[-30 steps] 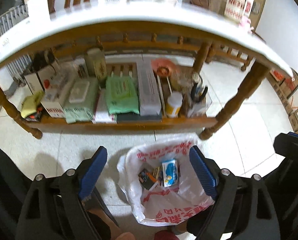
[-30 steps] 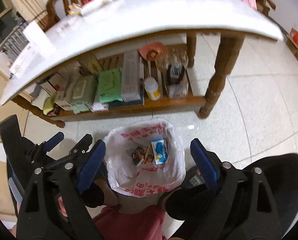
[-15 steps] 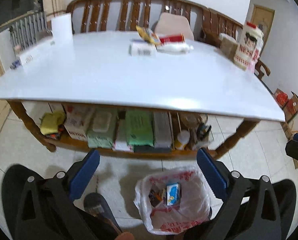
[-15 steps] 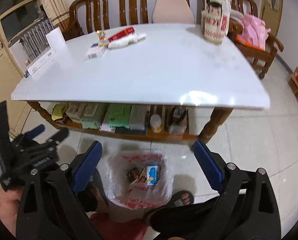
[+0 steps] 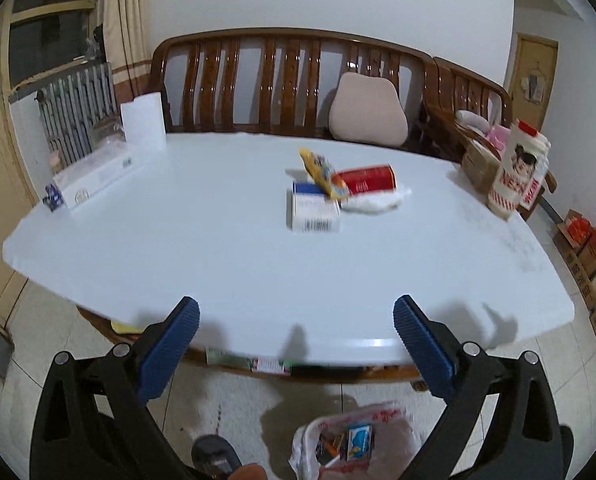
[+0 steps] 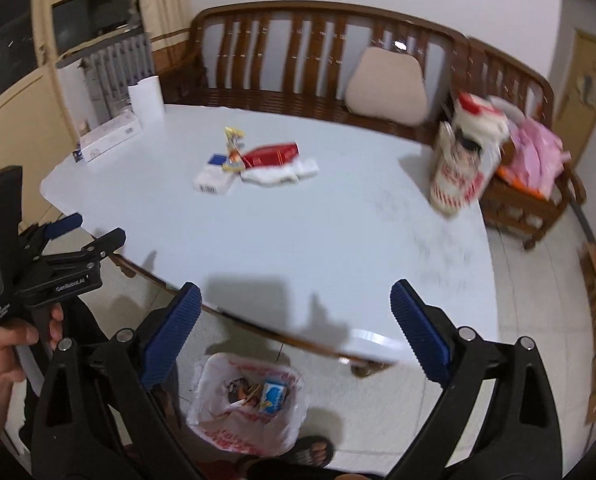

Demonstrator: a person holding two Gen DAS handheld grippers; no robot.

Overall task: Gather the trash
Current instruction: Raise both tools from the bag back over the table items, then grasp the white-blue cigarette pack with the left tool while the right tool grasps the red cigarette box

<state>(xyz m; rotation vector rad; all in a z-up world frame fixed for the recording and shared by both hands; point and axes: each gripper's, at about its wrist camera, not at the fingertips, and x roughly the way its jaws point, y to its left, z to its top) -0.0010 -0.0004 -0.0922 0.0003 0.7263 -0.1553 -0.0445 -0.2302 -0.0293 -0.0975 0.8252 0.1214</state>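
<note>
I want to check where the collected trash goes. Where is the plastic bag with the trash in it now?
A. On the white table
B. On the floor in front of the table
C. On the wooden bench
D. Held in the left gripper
B: the plastic bag stands open on the floor tiles, in front of the white table, and no gripper touches it.

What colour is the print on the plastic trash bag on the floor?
Red print on a white trash bag; the right wrist view shows it best.
</note>
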